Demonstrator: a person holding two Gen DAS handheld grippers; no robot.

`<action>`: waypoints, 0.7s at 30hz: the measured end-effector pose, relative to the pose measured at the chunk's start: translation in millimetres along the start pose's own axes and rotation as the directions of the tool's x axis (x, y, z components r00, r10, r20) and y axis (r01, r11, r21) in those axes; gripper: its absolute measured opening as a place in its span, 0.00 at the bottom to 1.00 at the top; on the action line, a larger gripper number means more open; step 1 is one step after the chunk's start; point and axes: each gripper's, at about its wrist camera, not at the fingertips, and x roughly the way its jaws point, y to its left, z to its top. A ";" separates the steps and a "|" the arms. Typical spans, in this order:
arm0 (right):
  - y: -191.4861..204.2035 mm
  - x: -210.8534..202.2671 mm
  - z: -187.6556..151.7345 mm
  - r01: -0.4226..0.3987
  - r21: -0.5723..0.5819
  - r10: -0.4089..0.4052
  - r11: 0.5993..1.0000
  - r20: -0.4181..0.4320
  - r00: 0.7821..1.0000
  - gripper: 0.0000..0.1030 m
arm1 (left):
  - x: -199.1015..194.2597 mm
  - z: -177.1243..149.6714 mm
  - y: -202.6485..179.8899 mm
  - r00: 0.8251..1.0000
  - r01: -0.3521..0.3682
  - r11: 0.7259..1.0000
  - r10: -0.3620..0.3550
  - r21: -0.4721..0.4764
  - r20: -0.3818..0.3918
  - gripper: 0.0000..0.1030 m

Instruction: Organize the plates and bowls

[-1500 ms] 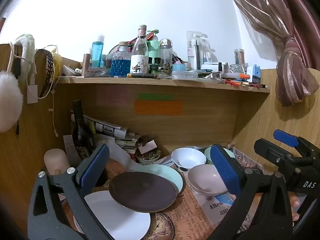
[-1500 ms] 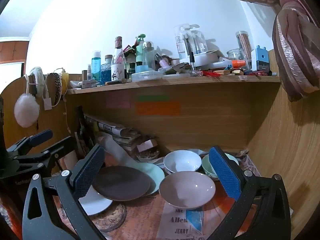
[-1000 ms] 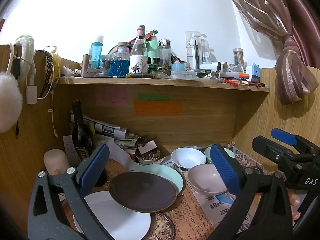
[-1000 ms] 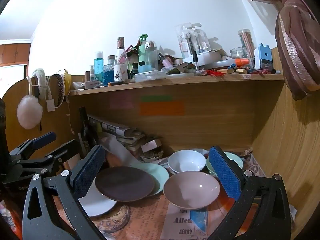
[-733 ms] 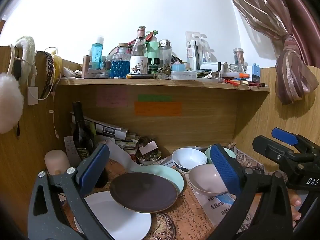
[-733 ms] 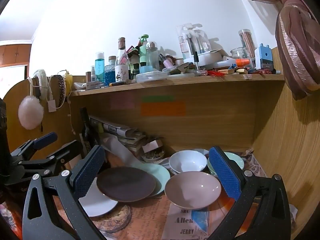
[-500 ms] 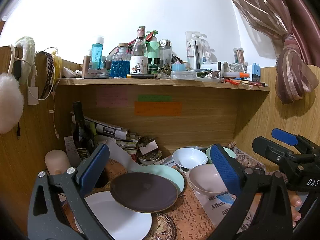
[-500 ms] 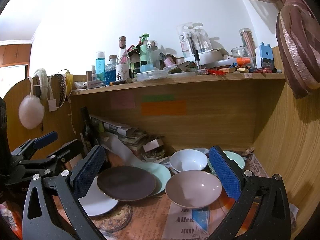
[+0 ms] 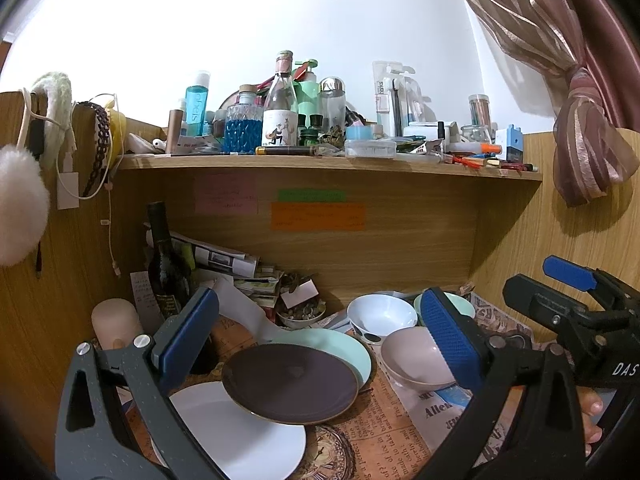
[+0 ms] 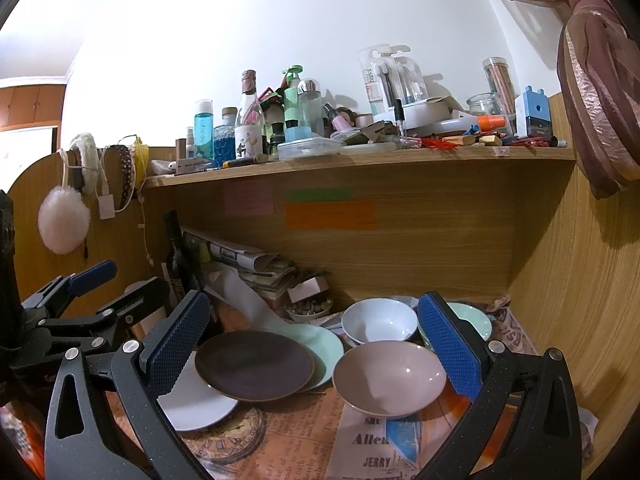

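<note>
Both tongs, left tongs [image 9: 316, 332] and right tongs [image 10: 310, 334], are hovering wide and empty. Brown plate [image 10: 254, 364] is overlapping others left; pink bowl [image 10: 390, 378] is sitting right. Sorting is seemingly not begun.

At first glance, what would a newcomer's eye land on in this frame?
Probably the overlapping dishes on the desk: a dark brown plate lying over a mint plate and a white plate, with a pink bowl to their right. Above, the shelf is crammed with bottles. Both grippers, left and right, hover open.
</note>
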 end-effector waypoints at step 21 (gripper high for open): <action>0.6 2.3 2.1 -0.009 0.008 0.009 1.000 0.002 1.000 1.00 | 2.9 -3.1 -0.8 1.000 0.004 1.000 -0.004 0.008 -0.003 1.00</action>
